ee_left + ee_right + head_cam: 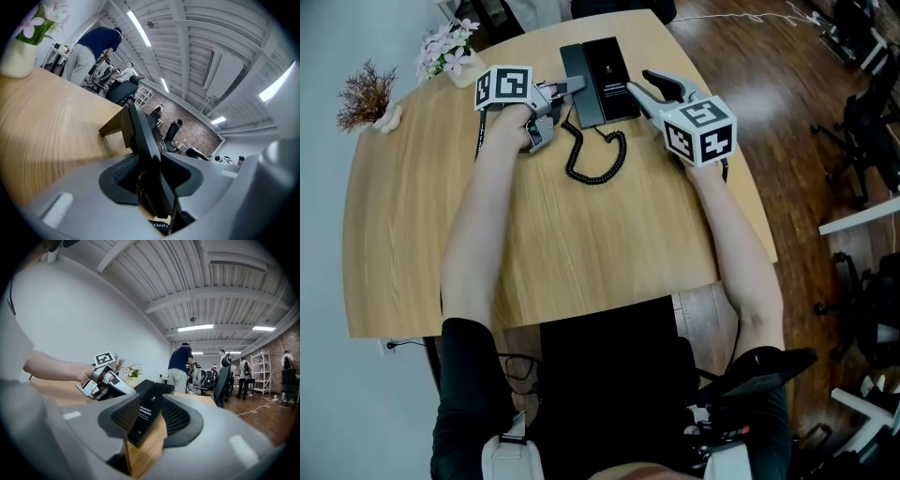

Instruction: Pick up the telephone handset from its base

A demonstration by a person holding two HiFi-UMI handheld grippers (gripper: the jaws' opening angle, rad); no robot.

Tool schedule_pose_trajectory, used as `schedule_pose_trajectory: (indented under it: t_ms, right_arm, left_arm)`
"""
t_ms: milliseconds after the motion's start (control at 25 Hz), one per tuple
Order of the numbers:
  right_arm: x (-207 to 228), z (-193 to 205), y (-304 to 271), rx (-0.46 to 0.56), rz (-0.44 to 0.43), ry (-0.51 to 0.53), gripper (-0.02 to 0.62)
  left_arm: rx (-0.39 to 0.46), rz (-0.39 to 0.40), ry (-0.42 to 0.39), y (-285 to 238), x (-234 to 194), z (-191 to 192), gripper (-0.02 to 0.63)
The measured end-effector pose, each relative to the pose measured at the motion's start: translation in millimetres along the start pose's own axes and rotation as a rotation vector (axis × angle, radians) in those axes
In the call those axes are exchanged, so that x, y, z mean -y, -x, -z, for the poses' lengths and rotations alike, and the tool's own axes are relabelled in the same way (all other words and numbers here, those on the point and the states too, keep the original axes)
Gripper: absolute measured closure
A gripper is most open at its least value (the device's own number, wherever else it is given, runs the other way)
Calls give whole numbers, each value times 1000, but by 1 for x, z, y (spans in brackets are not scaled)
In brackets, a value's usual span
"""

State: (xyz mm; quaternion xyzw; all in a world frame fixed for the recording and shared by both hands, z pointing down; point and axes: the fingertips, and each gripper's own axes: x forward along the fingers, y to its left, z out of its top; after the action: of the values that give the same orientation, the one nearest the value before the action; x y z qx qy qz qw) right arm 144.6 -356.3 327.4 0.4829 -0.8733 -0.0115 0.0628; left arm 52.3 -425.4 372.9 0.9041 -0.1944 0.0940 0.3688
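The black telephone base (pixel 609 75) lies at the table's far middle, with the handset (pixel 573 66) along its left side. My left gripper (pixel 572 89) reaches in from the left and is shut on the handset's near end. In the left gripper view the handset (pixel 143 140) stands edge-on, pinched between the pads of the left gripper (pixel 150 173). From that end a coiled cord (pixel 598 159) loops over the wood. My right gripper (pixel 639 86) is at the base's right edge. In the right gripper view its jaws (pixel 150 416) are shut on the base's corner (pixel 145 404), and the left gripper (pixel 105 380) shows beyond.
A vase of pink flowers (pixel 450 52) and a dried plant (pixel 367 94) stand at the wooden table's (pixel 581 253) far left. A person in a dark top (pixel 180 364) stands beyond the table's far edge, among office chairs. Wood floor lies to the right.
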Motion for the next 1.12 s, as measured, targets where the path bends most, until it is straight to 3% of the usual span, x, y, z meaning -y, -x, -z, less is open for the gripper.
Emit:
schedule_pose_trajectory:
  t_ms: [280,480,680,920,1120]
  right_arm:
    - [0,-1,-4,-5,-5,3,455]
    - [1,1,0,-7,-3,3,454]
    - [1,2,0,-10,-2,-2,456]
    - [-18,-12,-21,-3,-5,3,459]
    - [-2,-9,5,21,-17,-9,472]
  left_arm:
    - [91,10,22,11,2,-4,479]
    - [196,158,161,16,23,-15,523]
    - [244,262,166,24,40,-18,525]
    - [389,391,149,93,57,-41,525]
    - [493,494,162,106,105,-34,526]
